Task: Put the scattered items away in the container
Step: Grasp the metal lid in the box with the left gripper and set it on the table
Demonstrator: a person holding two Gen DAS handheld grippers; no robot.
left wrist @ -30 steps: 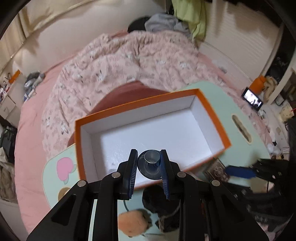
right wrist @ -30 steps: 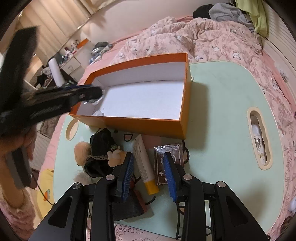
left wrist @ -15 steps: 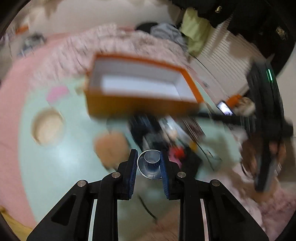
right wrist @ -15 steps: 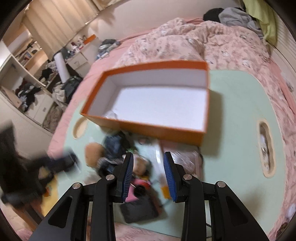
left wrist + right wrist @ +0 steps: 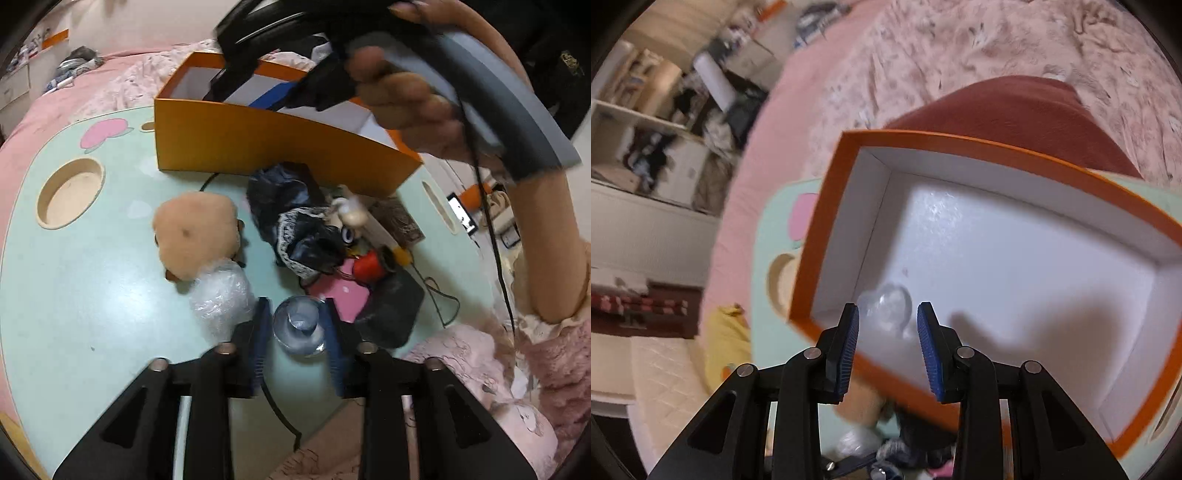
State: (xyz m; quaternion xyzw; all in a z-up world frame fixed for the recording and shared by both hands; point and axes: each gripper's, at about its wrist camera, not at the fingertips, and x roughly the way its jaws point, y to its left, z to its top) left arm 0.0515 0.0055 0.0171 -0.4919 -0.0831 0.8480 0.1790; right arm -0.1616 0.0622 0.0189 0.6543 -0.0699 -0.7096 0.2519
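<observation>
Above the table (image 5: 92, 277), left tongs (image 5: 296, 308) just opening round clear bottle (image 5: 300, 332); right tongs (image 5: 888, 307) apart.

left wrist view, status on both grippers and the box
Left gripper jaws just opening, clear round item between them. Right gripper open, empty, over orange box. Plush toy beside box, nothing blocking.

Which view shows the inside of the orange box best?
The right wrist view: it looks down into the orange box, showing its white floor and a clear item in one corner. The left wrist view shows mainly the outer orange wall; the right hand blocks much of the interior.
</observation>
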